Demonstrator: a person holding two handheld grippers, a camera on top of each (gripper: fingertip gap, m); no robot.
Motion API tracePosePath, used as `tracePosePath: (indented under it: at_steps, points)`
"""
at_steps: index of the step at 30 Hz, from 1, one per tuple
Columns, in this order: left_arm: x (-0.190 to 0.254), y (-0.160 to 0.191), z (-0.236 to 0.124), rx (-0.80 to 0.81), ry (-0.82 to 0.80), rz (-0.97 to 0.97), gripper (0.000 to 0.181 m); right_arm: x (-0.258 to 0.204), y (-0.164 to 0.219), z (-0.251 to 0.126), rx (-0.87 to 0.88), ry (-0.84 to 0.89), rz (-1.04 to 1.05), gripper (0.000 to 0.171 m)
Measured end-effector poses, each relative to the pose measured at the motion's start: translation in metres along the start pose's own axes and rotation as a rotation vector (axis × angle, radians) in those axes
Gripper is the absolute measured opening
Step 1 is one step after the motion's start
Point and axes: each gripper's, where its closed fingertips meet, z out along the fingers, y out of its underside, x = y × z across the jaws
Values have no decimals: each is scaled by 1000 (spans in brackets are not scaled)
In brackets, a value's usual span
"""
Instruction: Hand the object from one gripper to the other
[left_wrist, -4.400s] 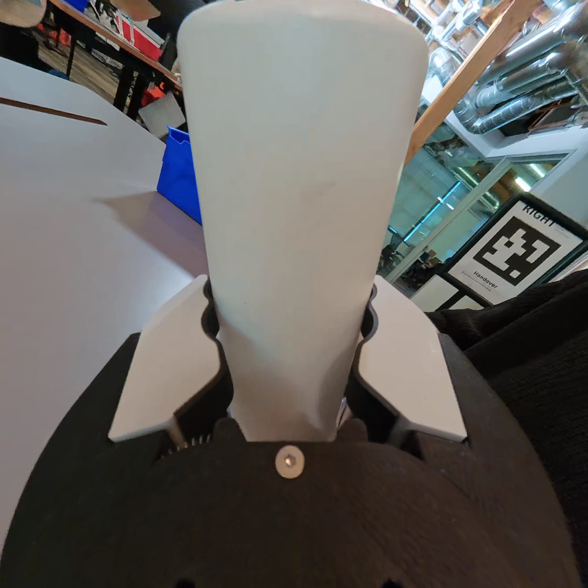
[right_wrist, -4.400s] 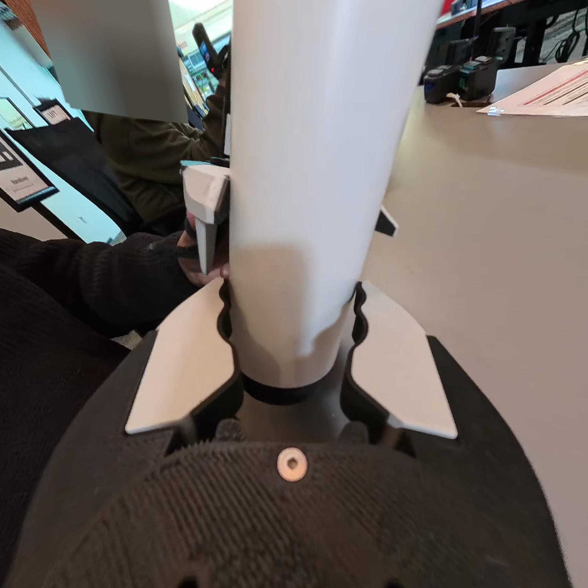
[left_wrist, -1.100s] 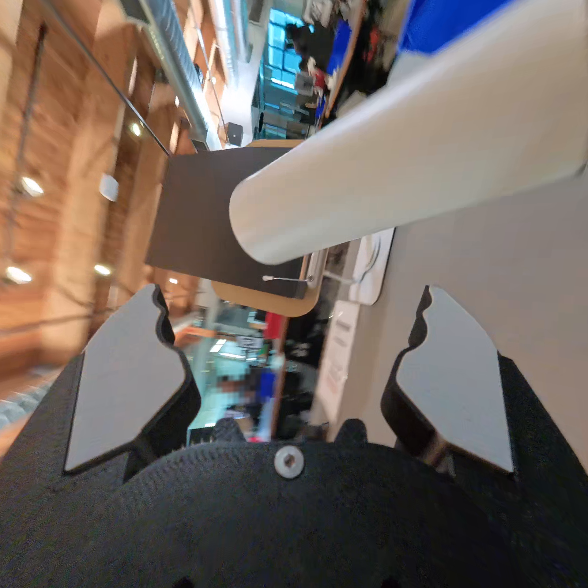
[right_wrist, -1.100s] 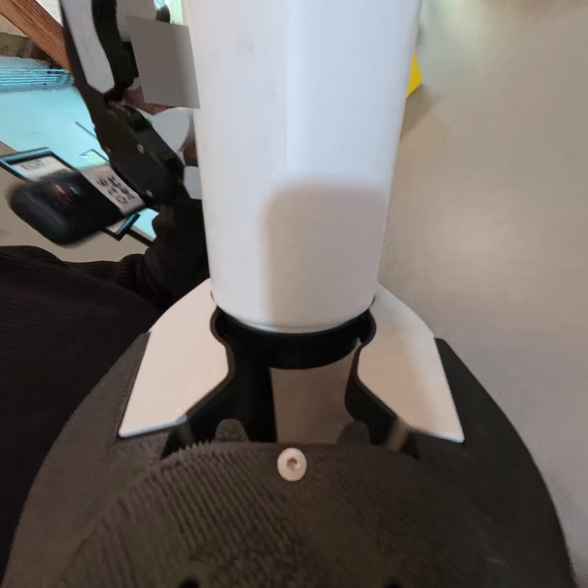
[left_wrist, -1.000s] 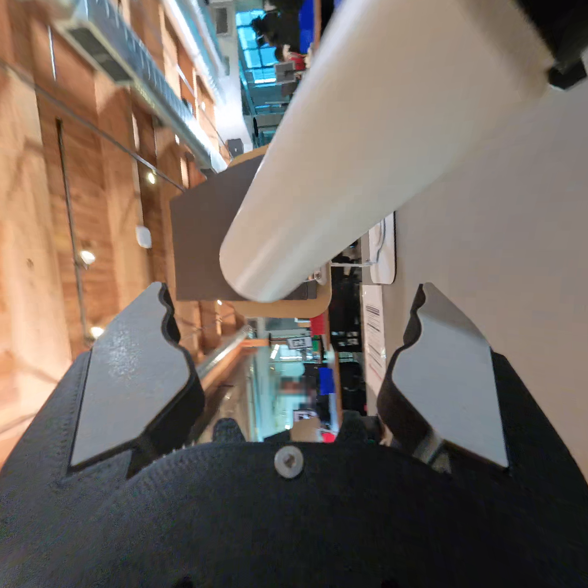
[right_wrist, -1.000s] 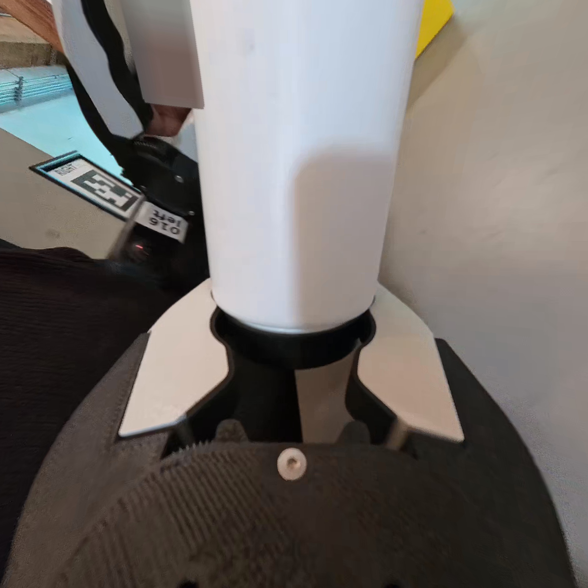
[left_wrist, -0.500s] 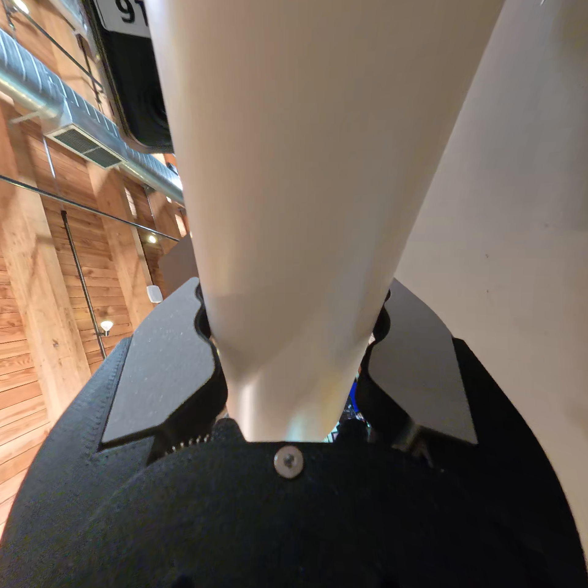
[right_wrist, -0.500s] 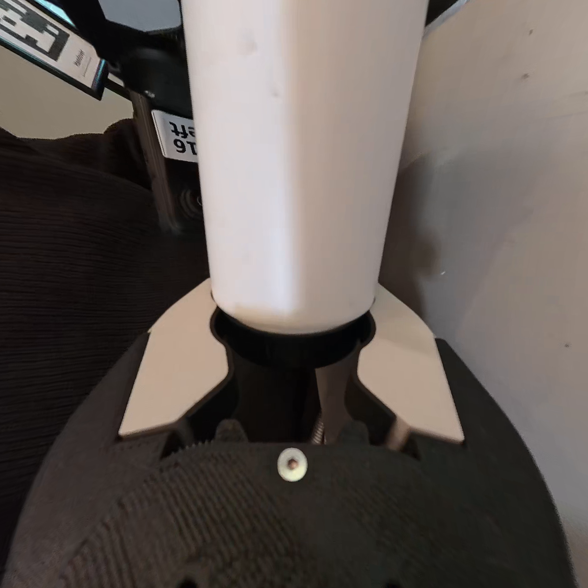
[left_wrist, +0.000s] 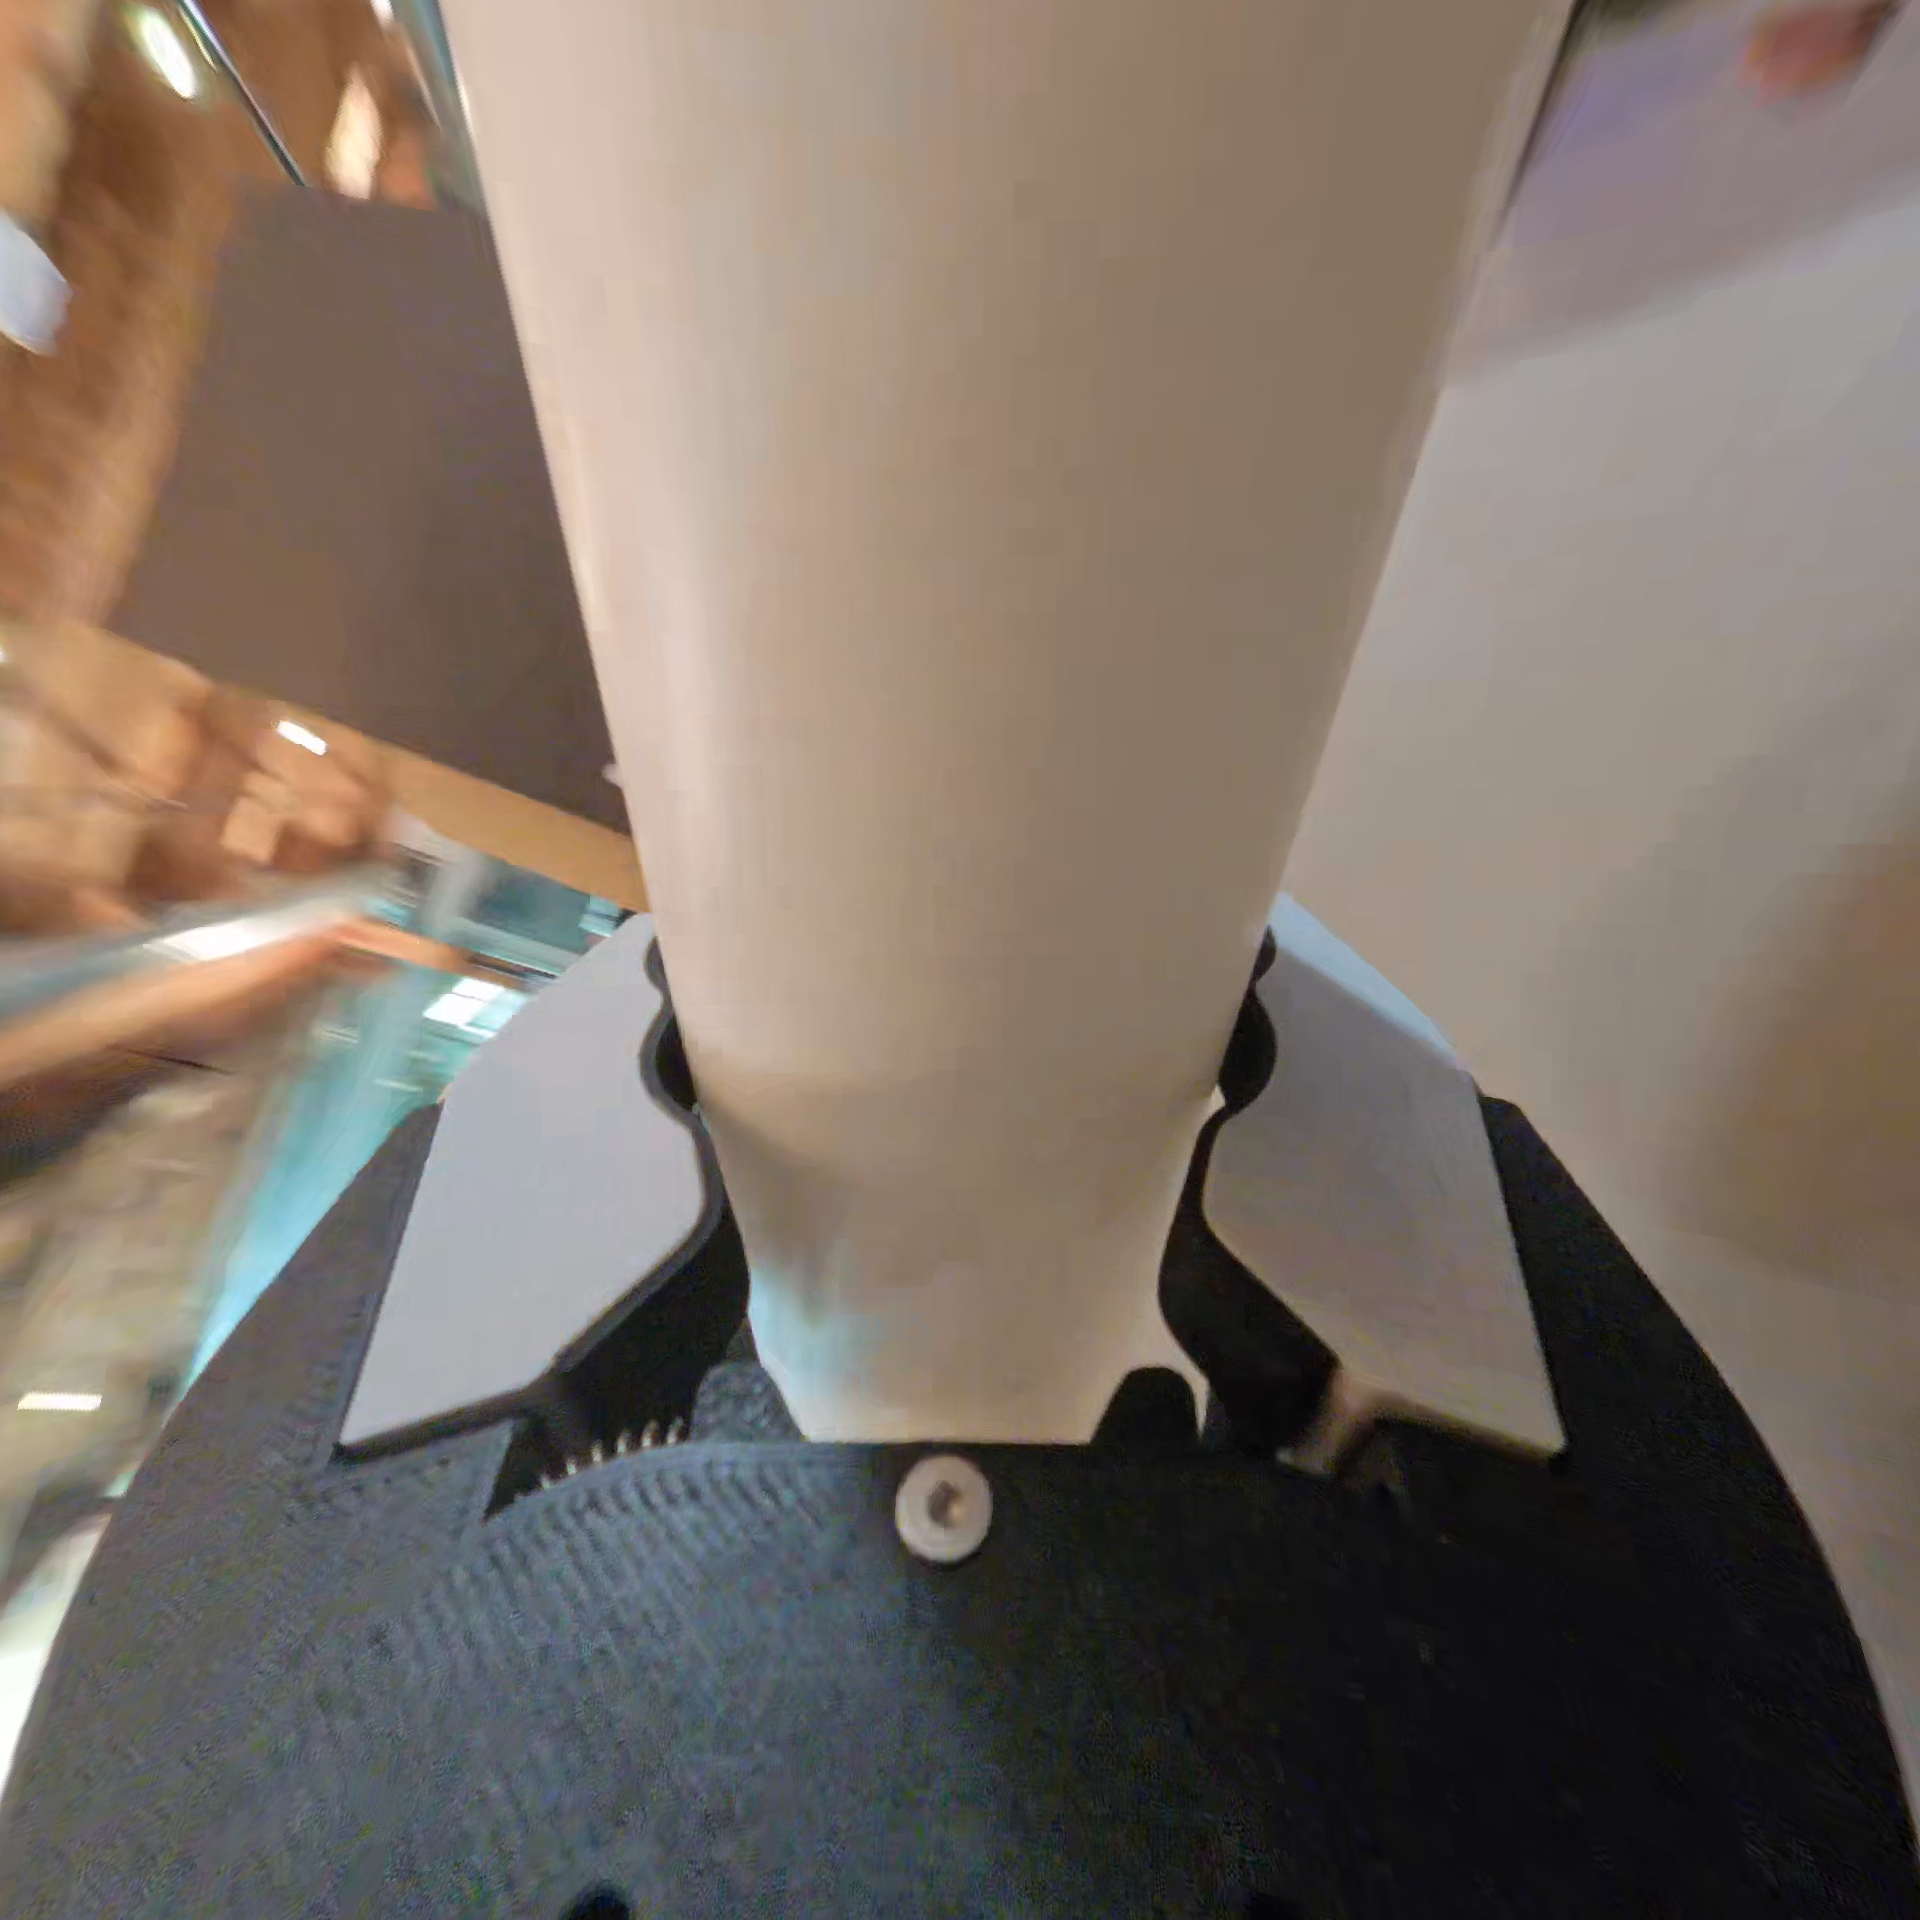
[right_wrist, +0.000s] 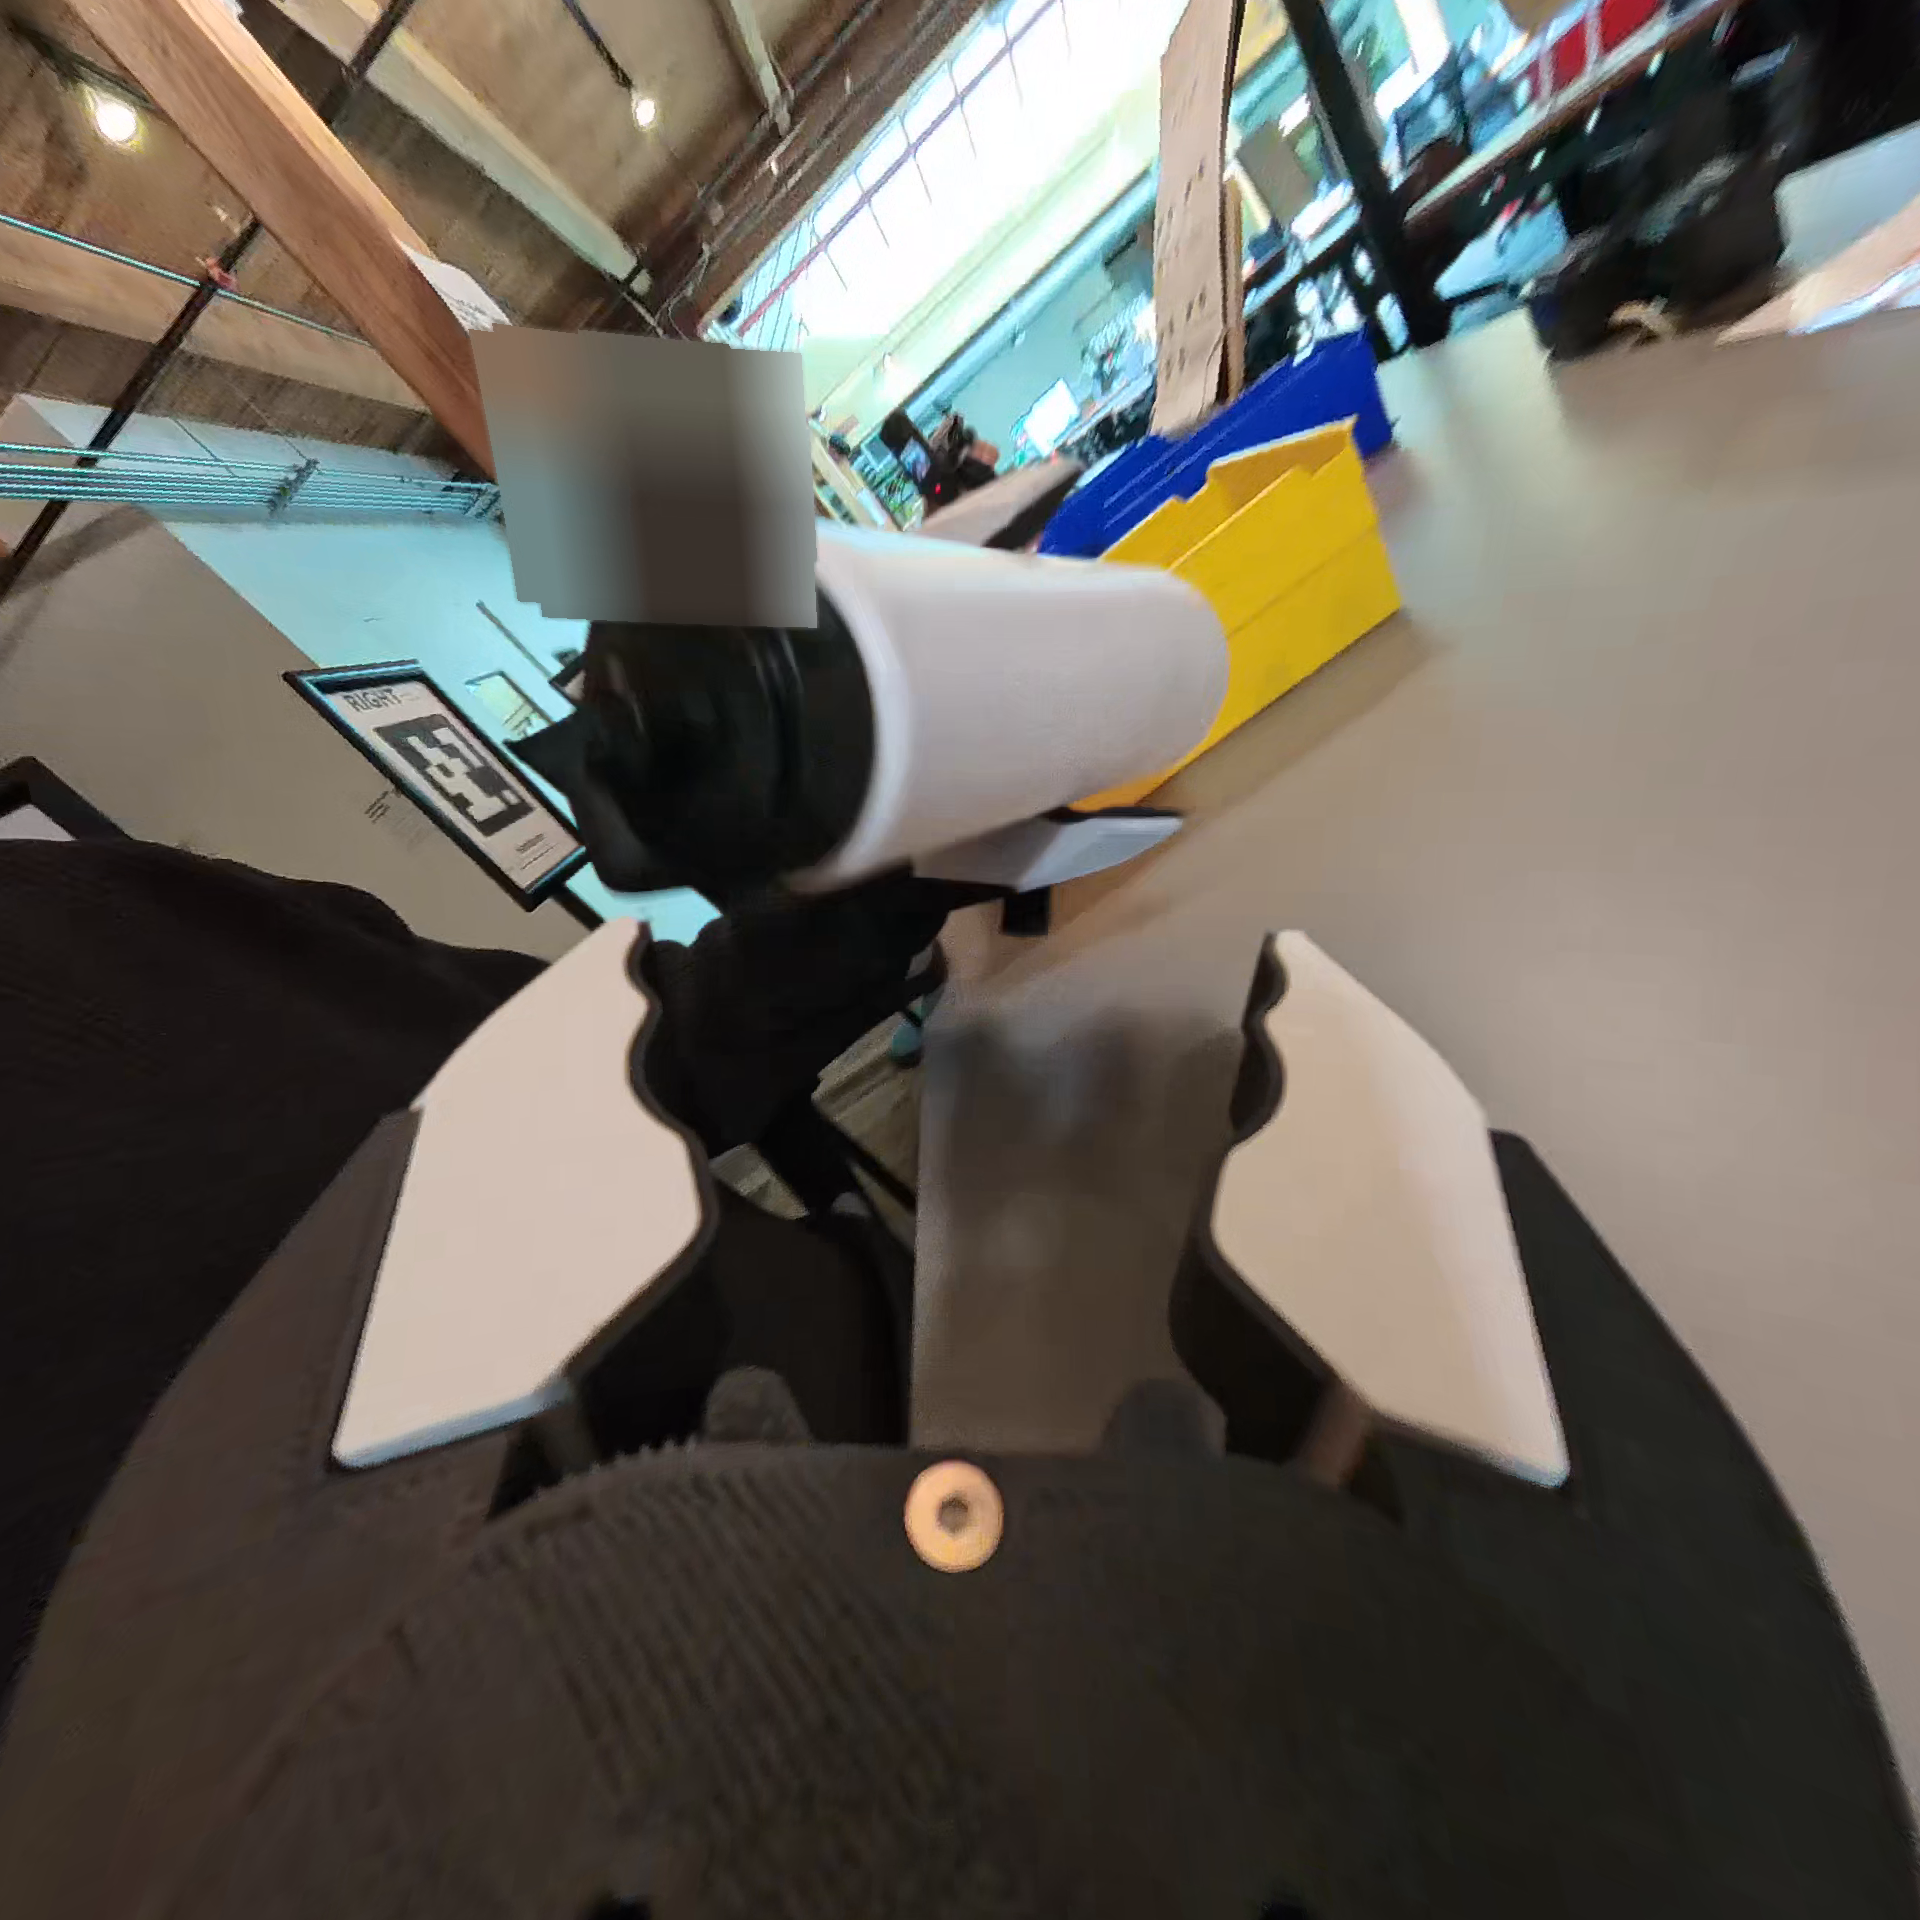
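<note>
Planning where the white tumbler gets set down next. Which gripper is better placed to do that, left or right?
Left. The left gripper is shut around the narrow end of the white tumbler. The right gripper is open and empty, apart from the tumbler, so it would probably need to regrasp first.

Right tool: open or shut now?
Open. The right tool has its fingers spread with nothing between them; the white bottle sits farther off.
</note>
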Motion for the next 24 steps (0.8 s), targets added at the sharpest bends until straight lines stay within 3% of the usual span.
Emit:
tracePosePath:
  at_steps: [3, 8, 12, 18, 24]
  points:
    - [6, 1, 3, 25, 136, -333, 103, 4, -7, -3, 67, 14, -54, 110]
    - [30, -26, -1, 117, 410, -698, 102, 10, -16, -3, 116, 148, -280, 111]
    - [56, -54, -6, 190, 572, -779, 102, -11, -34, -4, 197, 207, -519, 113]
    - [83, -90, -18, 264, 759, -864, 102, -32, -52, -6, 361, 100, -389, 132]
    - [110, -116, -28, 310, 924, -968, 101, -50, -51, 5, 307, 105, -452, 135]
